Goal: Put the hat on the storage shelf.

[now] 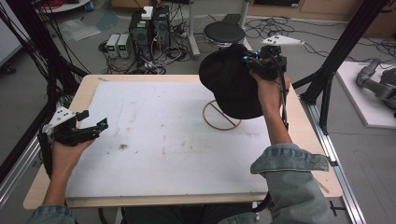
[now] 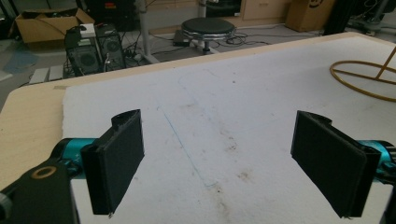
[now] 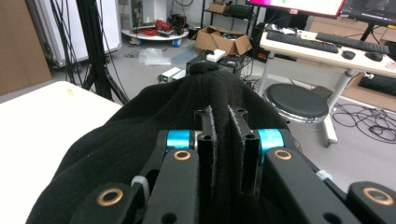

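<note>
Faded blue denim sleeves, the right one [image 1: 289, 161] rolled into a thick cuff, cover the person's forearms. Each hand carries a matte black gripper. The left gripper [image 1: 91, 122] wears a pale grey three-cornered plate dotted with small dark holes; the right gripper [image 1: 246, 59] carries the same plate on top, and a black cable [image 1: 283, 100] trails from it along the forearm. Up close, the fingers [image 2: 122, 156] are flat rectangular black pads with a felt-like face, set on bright teal collars, with brass-ringed pivots on the black link arms.
</note>
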Action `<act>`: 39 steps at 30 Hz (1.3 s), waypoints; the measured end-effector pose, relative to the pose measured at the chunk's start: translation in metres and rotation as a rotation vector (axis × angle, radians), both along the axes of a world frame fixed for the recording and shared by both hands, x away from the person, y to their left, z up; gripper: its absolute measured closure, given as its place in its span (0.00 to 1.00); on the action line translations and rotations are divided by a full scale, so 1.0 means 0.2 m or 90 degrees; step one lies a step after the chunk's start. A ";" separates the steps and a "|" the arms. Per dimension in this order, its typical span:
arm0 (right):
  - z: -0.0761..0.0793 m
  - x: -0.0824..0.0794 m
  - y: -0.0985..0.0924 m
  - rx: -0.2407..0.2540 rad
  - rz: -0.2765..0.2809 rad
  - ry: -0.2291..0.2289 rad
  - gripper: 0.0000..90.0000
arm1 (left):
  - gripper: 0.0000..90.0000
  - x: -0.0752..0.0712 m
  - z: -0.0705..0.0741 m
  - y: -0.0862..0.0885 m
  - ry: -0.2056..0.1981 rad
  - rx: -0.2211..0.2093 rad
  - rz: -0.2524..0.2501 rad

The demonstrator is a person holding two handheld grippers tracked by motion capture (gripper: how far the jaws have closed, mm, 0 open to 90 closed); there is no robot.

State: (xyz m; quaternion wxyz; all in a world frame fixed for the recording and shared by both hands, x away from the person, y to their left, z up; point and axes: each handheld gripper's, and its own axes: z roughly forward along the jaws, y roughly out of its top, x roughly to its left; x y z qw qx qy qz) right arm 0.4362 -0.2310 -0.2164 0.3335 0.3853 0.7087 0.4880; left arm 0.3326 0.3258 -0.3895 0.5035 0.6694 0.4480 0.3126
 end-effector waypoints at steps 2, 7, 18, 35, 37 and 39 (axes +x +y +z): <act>0.00 0.00 0.01 -0.002 0.000 0.002 0.93 | 0.19 0.00 0.00 0.00 0.000 0.000 0.000; -0.01 0.02 0.02 -0.007 0.000 0.011 0.92 | 0.19 0.00 0.00 0.00 0.000 0.002 -0.002; -0.03 0.04 0.00 -0.005 -0.008 0.033 0.89 | 0.19 0.00 0.00 -0.01 0.000 0.001 -0.002; -0.10 0.05 -0.02 -0.002 -0.015 0.038 0.85 | 0.19 0.00 0.00 -0.01 0.001 0.004 -0.003; -0.10 0.05 -0.02 -0.001 -0.015 0.041 0.84 | 0.19 0.00 0.00 -0.01 0.002 0.003 -0.003; -0.10 0.05 -0.02 0.001 -0.015 0.041 0.83 | 0.19 0.00 0.00 -0.01 0.001 0.003 -0.001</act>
